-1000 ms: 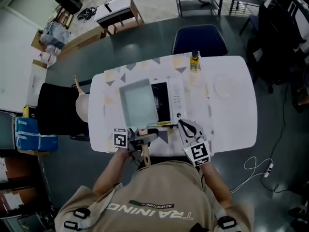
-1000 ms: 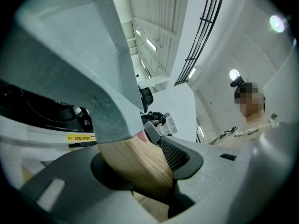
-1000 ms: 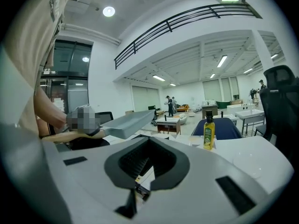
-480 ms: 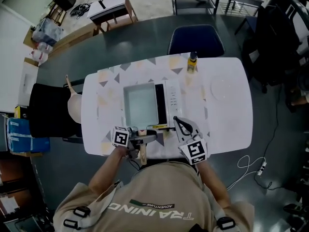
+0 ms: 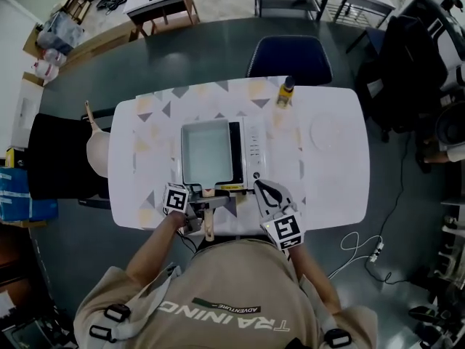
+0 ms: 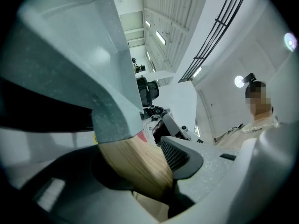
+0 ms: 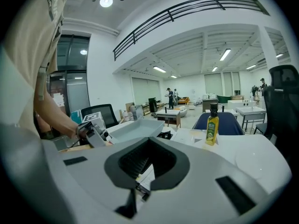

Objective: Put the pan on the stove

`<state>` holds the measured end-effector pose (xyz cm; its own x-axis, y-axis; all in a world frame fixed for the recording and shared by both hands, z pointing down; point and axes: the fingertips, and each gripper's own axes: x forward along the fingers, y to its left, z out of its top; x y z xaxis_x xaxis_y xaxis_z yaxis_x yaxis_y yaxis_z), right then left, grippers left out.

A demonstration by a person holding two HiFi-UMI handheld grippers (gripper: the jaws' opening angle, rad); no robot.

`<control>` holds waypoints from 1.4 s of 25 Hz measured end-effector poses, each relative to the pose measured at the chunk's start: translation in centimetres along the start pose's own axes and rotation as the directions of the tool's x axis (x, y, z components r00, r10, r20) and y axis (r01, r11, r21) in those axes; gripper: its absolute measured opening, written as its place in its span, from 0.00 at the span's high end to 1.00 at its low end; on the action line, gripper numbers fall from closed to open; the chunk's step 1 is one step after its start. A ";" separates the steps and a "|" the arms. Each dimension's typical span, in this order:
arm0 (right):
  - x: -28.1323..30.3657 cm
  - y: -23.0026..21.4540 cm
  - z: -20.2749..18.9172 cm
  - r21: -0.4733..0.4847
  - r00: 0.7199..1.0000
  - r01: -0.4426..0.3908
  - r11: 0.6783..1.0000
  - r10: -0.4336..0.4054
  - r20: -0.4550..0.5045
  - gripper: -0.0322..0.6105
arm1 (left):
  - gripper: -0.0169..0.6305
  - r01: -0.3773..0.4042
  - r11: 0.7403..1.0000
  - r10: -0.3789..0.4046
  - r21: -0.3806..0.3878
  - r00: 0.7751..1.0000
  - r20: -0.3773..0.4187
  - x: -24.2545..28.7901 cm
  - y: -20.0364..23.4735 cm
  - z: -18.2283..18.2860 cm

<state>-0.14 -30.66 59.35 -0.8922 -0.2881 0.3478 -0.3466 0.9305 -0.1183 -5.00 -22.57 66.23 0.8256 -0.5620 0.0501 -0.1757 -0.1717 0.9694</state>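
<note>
I see left gripper (image 5: 205,209) clamped on wooden handle (image 5: 209,225); pan (image 5: 206,151) sits on stove (image 5: 251,148); long axis near-far, handle pointing back at me; right gripper (image 5: 259,188) jaws together, empty.

My head camera looks steeply down on the table (image 5: 334,187), left gripper (image 5: 209,208) camera tilted up, close on the pan handle (image 6: 135,167), right gripper (image 5: 261,189) camera level across it, sharing the bottle (image 7: 212,125) with head view.

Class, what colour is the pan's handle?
The handle is a light wooden tan. It shows best in the left gripper view.
</note>
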 end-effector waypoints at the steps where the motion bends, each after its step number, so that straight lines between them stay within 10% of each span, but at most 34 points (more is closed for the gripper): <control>1: 0.1 0.2 0.2 -0.005 1.000 -0.005 1.000 0.005 0.000 0.94 | 0.71 -0.001 1.000 0.001 0.006 1.000 -0.003 -0.1 0.3 -0.1; 35: -2.9 4.2 2.3 -0.061 0.999 0.000 0.998 0.003 0.038 0.94 | 0.71 -0.001 1.000 0.002 -0.027 1.000 0.005 0.5 0.3 0.3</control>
<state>0.31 -26.39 55.75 -0.9035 -0.2941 0.3119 -0.3282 0.9426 -0.0617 -4.78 -23.12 66.43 0.8229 -0.5660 0.0505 -0.1623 -0.1490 0.9754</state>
